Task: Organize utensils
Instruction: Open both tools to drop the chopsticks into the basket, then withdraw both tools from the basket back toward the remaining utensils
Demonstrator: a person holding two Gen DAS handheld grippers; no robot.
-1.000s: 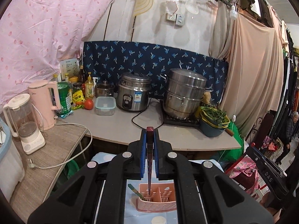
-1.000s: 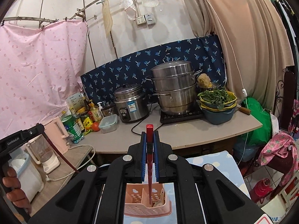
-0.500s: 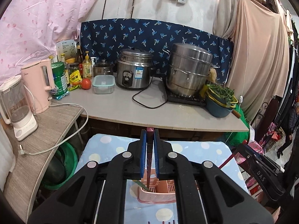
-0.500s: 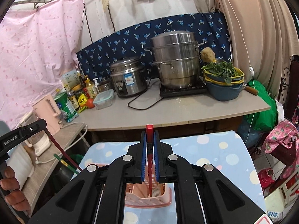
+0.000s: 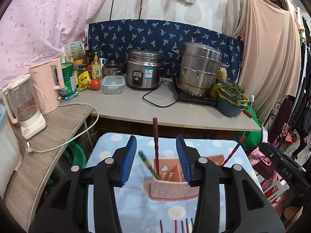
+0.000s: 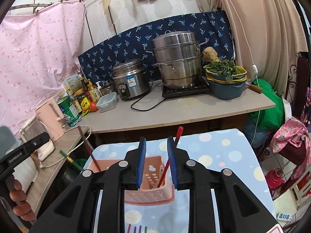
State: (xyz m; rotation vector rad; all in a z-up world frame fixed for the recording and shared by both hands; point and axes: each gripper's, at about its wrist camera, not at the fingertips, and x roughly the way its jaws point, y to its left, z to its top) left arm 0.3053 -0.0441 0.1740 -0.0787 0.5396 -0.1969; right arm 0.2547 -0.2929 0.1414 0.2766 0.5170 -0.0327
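A pink slotted basket (image 5: 175,182) stands on the blue dotted tablecloth (image 5: 116,141). A dark red chopstick (image 5: 155,136) stands upright in its left compartment, between the opening jaws of my left gripper (image 5: 156,138), and neither pad touches it. A green chopstick (image 5: 148,164) leans beside it. In the right wrist view, a bright red chopstick (image 6: 177,136) leans in the basket (image 6: 153,174) by the right-hand pad of my right gripper (image 6: 157,138). Its jaws are opening and no longer pinch the stick.
Several more chopsticks (image 5: 180,226) lie on the cloth at the near edge. Behind the table runs a counter (image 5: 175,114) with a rice cooker (image 5: 143,71), a steamer pot (image 5: 198,69), a bowl of greens (image 5: 231,101) and a pink kettle (image 5: 48,85).
Both grippers sank toward the basket and lowered their chopsticks into it. Then both pairs of jaws opened and let the chopsticks go; the sticks now stand in the basket.
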